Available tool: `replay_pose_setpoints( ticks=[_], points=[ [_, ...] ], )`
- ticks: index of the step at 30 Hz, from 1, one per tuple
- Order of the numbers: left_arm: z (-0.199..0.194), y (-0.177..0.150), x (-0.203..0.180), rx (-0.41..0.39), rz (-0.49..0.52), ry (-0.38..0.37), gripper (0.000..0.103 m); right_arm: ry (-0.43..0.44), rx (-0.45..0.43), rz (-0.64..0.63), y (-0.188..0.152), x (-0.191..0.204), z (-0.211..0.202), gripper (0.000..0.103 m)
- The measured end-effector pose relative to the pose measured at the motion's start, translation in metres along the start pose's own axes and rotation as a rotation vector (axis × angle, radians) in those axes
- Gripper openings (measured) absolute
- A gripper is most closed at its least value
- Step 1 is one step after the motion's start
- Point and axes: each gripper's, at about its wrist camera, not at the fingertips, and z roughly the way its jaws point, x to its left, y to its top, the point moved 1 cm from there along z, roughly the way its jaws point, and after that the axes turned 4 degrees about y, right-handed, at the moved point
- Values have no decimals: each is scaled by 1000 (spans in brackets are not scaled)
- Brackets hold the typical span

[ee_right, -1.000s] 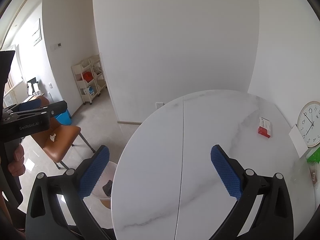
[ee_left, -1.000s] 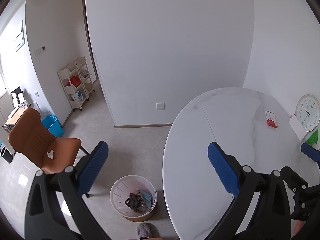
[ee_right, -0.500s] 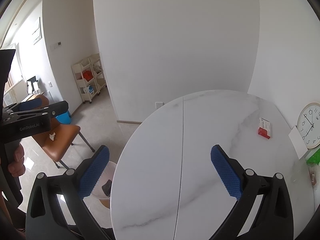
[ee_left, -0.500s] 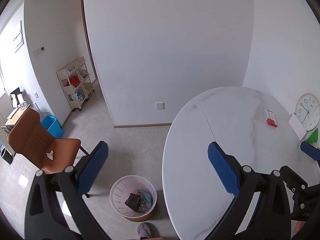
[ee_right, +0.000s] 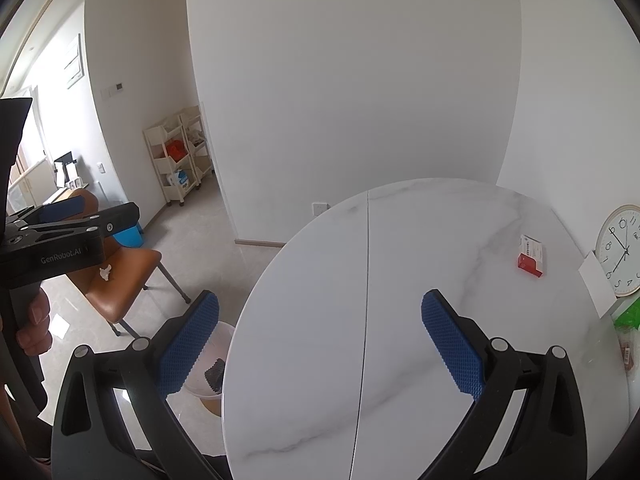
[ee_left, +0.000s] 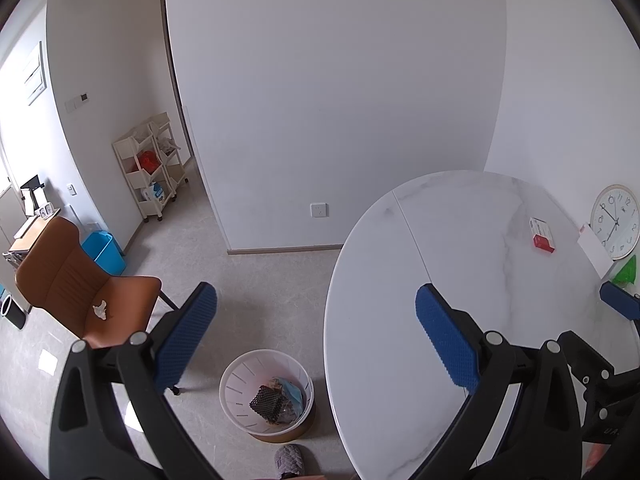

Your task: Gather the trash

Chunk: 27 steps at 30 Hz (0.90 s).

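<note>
A round white marble tabletop fills the lower right. A wall clock leans at its right edge. At left stand a brown chair, a blue bin and a cream shelf trolley.

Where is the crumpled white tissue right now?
The crumpled tissue lies on the seat of the brown chair, left of the marble table in both wrist views, with the trash bin on the floor between them.

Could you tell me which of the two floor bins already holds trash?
The white slotted bin beside the marble table; the blue bin behind the chair shows no contents.
</note>
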Motion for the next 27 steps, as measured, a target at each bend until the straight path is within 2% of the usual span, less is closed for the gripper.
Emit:
replay_pose_setpoints(
  ticks=[27],
  points=[
    [4,-4,5,2,7,-7,95,4,4,3,-2,-1,4,101]
  ],
)
